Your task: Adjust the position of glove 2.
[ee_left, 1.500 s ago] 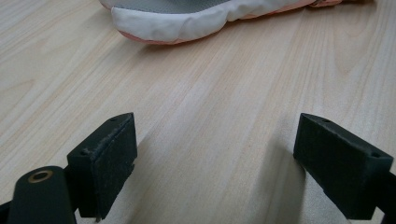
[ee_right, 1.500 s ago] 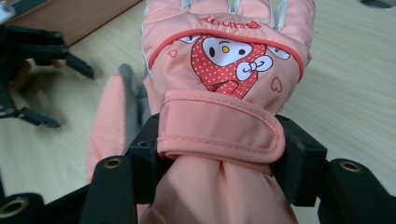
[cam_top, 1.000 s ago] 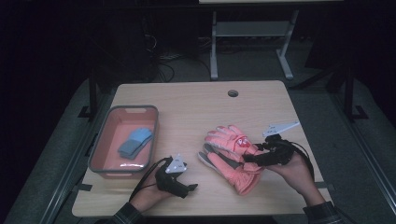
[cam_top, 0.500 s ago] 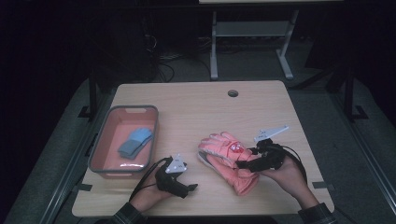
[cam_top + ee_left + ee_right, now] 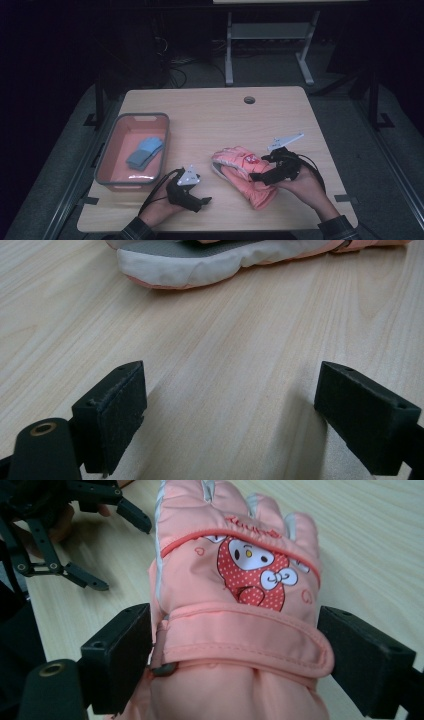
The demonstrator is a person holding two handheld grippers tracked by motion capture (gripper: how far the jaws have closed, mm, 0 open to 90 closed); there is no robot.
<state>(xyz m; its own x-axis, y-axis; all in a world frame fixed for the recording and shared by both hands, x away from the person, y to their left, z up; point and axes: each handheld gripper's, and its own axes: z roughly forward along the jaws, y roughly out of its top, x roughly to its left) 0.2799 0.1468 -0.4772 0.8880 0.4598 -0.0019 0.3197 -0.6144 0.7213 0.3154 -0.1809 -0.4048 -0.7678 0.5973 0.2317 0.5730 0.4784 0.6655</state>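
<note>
A pink winter glove point(image 5: 244, 172) with a cartoon patch lies on the wooden table point(image 5: 210, 120), right of centre near the front. My right gripper point(image 5: 260, 176) holds it at the wrist strap. In the right gripper view both jaws of that gripper point(image 5: 235, 665) press the sides of the glove point(image 5: 240, 625). My left gripper point(image 5: 202, 202) rests on the table to the glove's left, open and holding nothing. In the left gripper view its jaws point(image 5: 230, 415) stand wide apart over bare wood, with the glove's pale edge point(image 5: 200, 262) ahead of them.
A pink bin point(image 5: 132, 116) stands at the table's left with a blue folded item point(image 5: 145, 152) inside. A round cable hole point(image 5: 249, 99) sits near the far edge. The left gripper point(image 5: 65, 530) appears beyond the glove's fingers in the right gripper view.
My right gripper has slid the glove a little to the left and nearer the front edge, toward the left gripper. The left gripper has stayed put.
</note>
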